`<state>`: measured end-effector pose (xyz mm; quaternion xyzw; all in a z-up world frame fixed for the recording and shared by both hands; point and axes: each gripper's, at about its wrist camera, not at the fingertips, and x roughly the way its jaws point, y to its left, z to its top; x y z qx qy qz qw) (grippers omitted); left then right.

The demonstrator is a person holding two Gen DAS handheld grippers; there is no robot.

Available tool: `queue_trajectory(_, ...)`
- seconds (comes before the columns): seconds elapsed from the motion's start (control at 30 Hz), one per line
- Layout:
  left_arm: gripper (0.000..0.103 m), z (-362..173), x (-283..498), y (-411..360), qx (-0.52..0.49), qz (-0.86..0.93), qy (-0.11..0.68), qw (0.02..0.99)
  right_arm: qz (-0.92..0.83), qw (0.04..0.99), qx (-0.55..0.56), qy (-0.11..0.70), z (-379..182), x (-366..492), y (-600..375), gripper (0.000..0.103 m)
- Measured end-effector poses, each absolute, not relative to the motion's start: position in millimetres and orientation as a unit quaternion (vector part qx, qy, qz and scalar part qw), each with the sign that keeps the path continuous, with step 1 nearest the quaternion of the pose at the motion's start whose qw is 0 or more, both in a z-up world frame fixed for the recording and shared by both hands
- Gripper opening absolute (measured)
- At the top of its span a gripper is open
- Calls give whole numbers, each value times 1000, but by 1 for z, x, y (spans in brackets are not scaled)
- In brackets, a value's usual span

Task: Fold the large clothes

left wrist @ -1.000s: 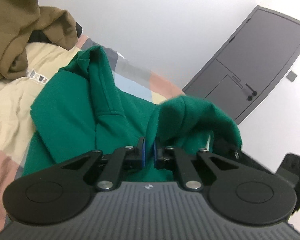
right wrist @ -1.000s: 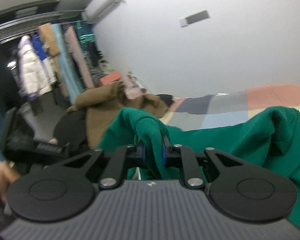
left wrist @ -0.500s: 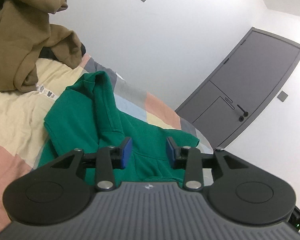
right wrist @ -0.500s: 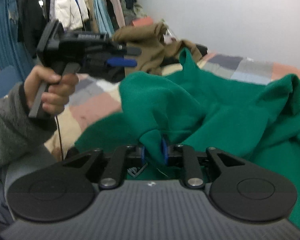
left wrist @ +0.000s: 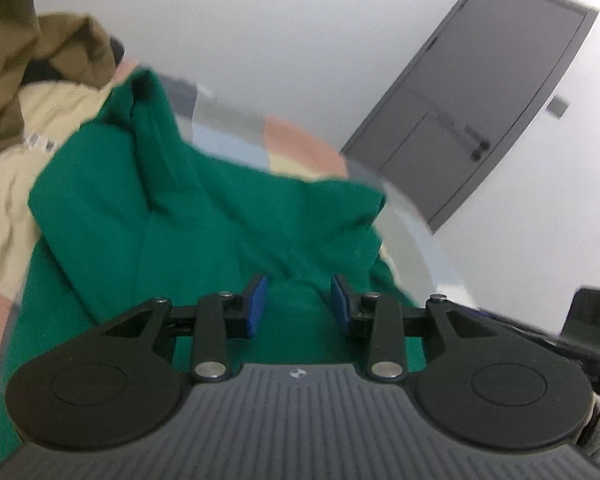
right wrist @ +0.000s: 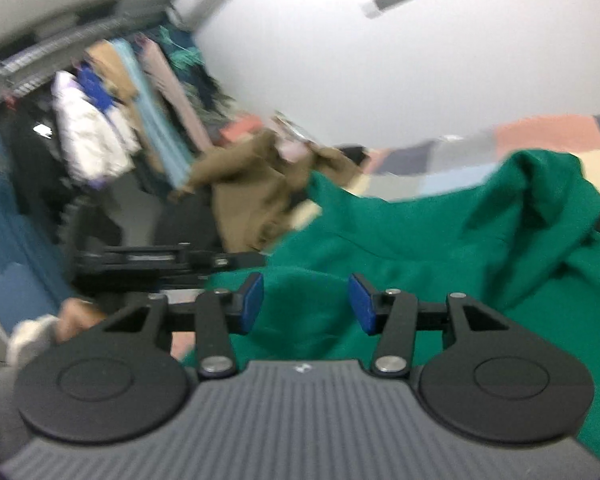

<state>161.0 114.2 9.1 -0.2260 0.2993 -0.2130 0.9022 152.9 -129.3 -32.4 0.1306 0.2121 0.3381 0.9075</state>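
Note:
A green sweatshirt [left wrist: 180, 216] lies crumpled on a bed with a patchwork cover [left wrist: 296, 140]. My left gripper [left wrist: 298, 300] is open just above the green cloth, blue pads apart, holding nothing. In the right wrist view the same sweatshirt [right wrist: 440, 248] spreads from the middle to the right. My right gripper [right wrist: 304, 300] is open over a fold of it, empty. The left gripper's black body [right wrist: 160, 262] shows at the left of that view. Both views are blurred.
A brown hoodie [left wrist: 24, 56] is heaped at the bed's far left, also in the right wrist view [right wrist: 256, 184]. A grey door [left wrist: 480, 108] stands at the right. A rack of hanging clothes [right wrist: 112, 120] fills the left of the right wrist view.
The right gripper has let go of the green fold and opened. The left gripper, which opened half a second ago, has dropped closer to the cloth.

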Motion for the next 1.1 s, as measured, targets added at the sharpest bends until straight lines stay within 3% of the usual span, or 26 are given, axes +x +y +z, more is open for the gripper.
queue_trajectory(0.23,39,-26,166,83,-153,-194,371,895,247,915,52,316,-71,186,-92,49)
queue_trajectory(0.37,38,-43,170,70,-124,-181,394,893,220,905,69,359,-96,201,-93,49)
queue_trajectory(0.77,39,-44,173,67,-125,-171,385,898,207,904,79,367,-108,209,-86,50)
queue_trajectory(0.87,44,-34,166,72,-130,-169,375,902,205,902,105,365,-103,205,-95,50)
queue_trajectory(0.93,54,-28,160,77,-139,-162,364,907,197,903,122,362,-99,200,-104,50)
queue_trajectory(1.1,61,-17,143,98,-156,-134,350,914,168,904,175,352,-87,187,-139,51)
